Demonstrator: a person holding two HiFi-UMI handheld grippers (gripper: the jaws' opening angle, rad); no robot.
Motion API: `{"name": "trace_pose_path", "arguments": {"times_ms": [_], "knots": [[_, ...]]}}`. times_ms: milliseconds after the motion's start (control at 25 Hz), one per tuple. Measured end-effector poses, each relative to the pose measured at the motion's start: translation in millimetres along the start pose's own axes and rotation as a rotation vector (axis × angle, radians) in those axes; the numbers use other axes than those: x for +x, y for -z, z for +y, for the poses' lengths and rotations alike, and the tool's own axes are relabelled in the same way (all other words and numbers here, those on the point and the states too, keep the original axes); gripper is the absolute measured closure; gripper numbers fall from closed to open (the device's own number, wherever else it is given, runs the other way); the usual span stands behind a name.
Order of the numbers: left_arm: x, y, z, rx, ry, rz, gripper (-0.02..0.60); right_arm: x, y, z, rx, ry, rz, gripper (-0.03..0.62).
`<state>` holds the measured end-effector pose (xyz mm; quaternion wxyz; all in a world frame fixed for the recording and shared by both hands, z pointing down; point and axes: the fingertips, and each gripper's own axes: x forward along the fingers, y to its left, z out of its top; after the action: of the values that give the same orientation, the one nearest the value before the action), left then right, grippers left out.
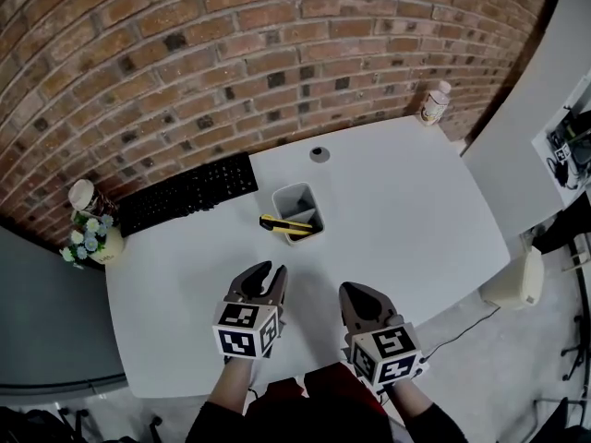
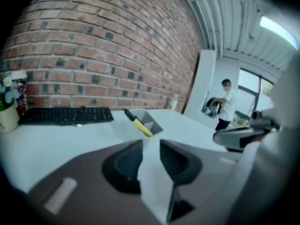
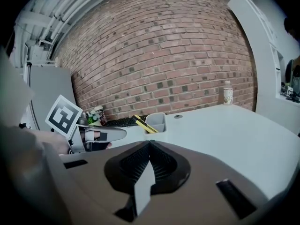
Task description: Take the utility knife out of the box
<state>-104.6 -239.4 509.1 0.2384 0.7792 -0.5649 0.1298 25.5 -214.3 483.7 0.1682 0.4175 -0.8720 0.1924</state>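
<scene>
A yellow and black utility knife (image 1: 284, 226) leans out of a small grey box (image 1: 299, 209) near the middle of the white table (image 1: 406, 220), its handle sticking out to the left. The same knife (image 2: 137, 123) and box (image 2: 146, 121) show ahead in the left gripper view, and knife (image 3: 144, 124) and box (image 3: 156, 121) far ahead in the right gripper view. My left gripper (image 1: 270, 269) is open with nothing between its jaws, a short way in front of the box. My right gripper (image 1: 360, 293) is shut and empty, nearer the table's front edge.
A black keyboard (image 1: 187, 193) lies at the back left by the brick wall. A flower pot (image 1: 92, 241) and a jar (image 1: 84, 195) stand at the far left. A small bottle (image 1: 433, 102) stands at the back right. A round cable port (image 1: 319, 154) sits behind the box.
</scene>
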Motion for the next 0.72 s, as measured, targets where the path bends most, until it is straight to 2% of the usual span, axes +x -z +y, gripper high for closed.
{"name": "trace_pose_path", "arguments": {"times_ms": [720], "knots": [[52,-11,15,-0.116,-0.044,0.035,0.453,38,-4,-24,0.002,-0.029,0.045,0.586]]}}
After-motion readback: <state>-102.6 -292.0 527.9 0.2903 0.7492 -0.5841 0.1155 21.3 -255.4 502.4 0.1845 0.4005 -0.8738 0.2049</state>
